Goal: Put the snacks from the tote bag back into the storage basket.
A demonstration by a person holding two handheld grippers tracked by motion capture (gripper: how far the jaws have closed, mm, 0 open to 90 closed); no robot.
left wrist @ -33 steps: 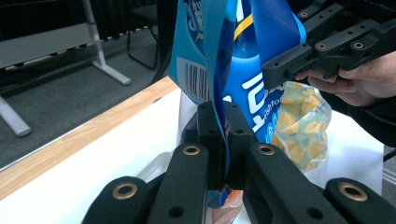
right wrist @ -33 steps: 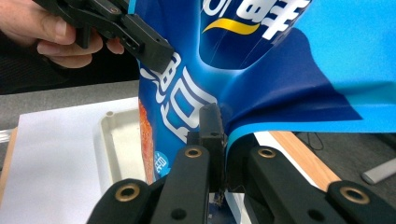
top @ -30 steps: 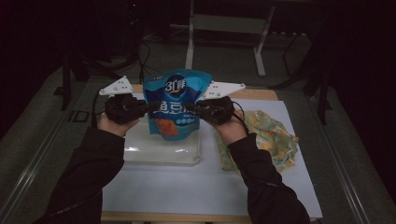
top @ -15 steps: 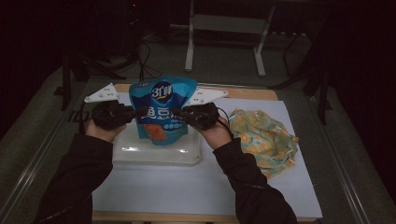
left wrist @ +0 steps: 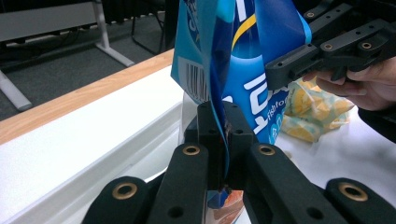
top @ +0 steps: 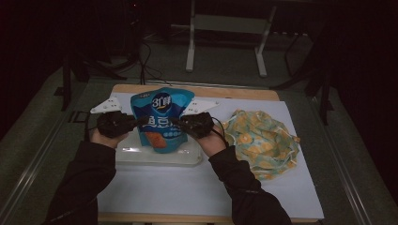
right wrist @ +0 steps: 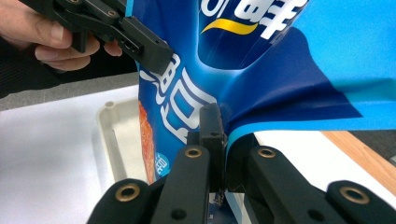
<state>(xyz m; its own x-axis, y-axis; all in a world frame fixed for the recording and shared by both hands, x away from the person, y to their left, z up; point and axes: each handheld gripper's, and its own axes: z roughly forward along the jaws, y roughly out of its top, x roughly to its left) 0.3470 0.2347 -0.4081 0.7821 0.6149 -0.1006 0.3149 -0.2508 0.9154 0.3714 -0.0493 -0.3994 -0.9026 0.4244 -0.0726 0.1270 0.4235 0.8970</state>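
Note:
A blue snack bag (top: 161, 118) with white lettering stands upright over a clear plastic tray (top: 155, 156), its lower end in or just above the tray. My left gripper (top: 136, 123) is shut on the bag's left edge (left wrist: 219, 100), and my right gripper (top: 177, 123) is shut on its right edge (right wrist: 233, 123). In the left gripper view the right gripper (left wrist: 285, 70) pinches the bag farther off. In the right gripper view the left gripper (right wrist: 154, 51) does the same at upper left. The tray wall (right wrist: 108, 135) lies below the bag.
A crumpled yellow and teal patterned cloth (top: 260, 140) lies to the right of the tray on the white mat (top: 197, 187). The wooden table edge (top: 234, 93) runs along the back. Metal stand legs (top: 190, 47) and cables stand on the floor beyond.
Both hands have come down and toward the left with the bag held between them; the bag's bottom now sits lower, at the tray.

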